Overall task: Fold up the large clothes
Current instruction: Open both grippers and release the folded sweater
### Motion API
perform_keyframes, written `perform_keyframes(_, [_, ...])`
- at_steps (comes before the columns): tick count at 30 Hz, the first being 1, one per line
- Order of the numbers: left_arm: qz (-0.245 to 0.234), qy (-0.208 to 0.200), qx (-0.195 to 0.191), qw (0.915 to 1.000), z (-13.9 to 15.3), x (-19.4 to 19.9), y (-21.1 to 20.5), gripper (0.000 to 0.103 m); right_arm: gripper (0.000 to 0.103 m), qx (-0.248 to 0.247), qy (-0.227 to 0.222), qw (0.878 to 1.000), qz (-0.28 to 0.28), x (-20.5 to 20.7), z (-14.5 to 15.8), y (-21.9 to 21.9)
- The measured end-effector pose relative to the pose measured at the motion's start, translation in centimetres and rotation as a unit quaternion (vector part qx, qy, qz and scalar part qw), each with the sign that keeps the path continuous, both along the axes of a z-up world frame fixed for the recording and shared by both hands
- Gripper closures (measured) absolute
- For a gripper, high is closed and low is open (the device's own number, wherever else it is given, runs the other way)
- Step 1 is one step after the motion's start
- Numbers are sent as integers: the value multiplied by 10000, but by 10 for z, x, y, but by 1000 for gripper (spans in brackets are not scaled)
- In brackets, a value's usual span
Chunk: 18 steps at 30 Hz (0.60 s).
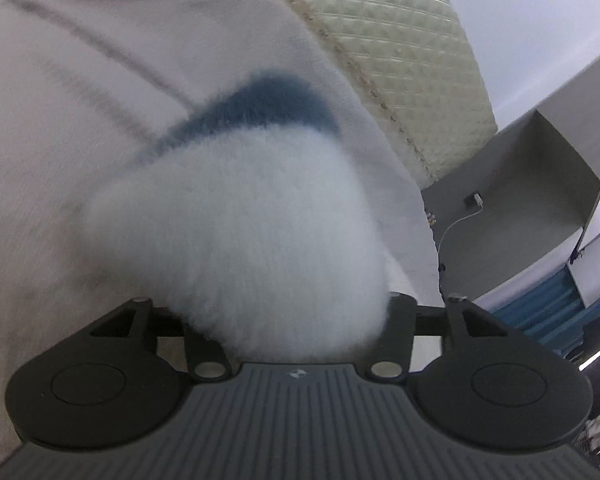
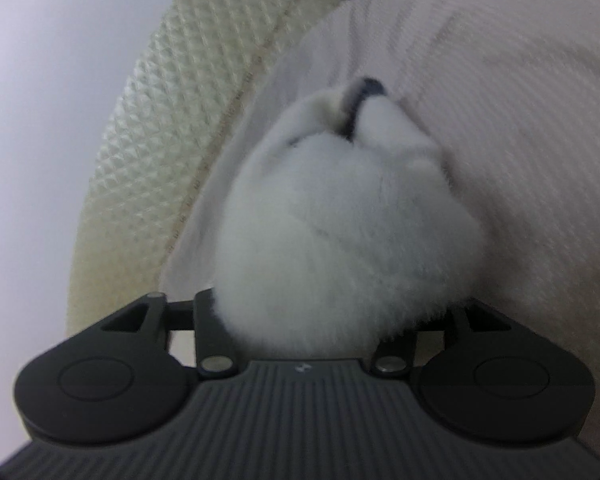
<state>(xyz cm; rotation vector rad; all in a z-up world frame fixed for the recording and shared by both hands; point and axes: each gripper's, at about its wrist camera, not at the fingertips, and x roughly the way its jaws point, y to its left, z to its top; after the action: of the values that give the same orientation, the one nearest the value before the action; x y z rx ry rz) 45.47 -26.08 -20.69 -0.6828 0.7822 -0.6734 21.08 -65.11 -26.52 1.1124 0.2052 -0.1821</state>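
Right, left wrist view first: a bunch of fluffy white garment (image 1: pixel 260 216) with a blue stripe fills the space ahead of the left gripper (image 1: pixel 288 320), hiding its fingers, so whether they pinch the fabric or stand apart I cannot tell. Behind lies a white sheet (image 1: pixel 80 80) over a quilted mattress (image 1: pixel 400 60). Over to the right wrist view: the right gripper (image 2: pixel 324 320) is buried in the same fluffy fabric, its grip equally hidden.
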Motion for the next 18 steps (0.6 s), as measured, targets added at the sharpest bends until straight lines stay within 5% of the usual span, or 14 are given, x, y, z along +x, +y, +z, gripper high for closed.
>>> perform_keyframes(9, [-135,260,797,9964,21,-26,20,31,34,180,604,9979,-158,-5,1,2])
perform_keyframes(15, [-368,-160,1612,9861,80,-62,38,31,31,-363,1249,9912,-241,-39,41,25])
perform_keyframes(18, [-452,-590,1841,9801,123,-91,46,31,31,-845,1125,9896,-310,-61,76,40])
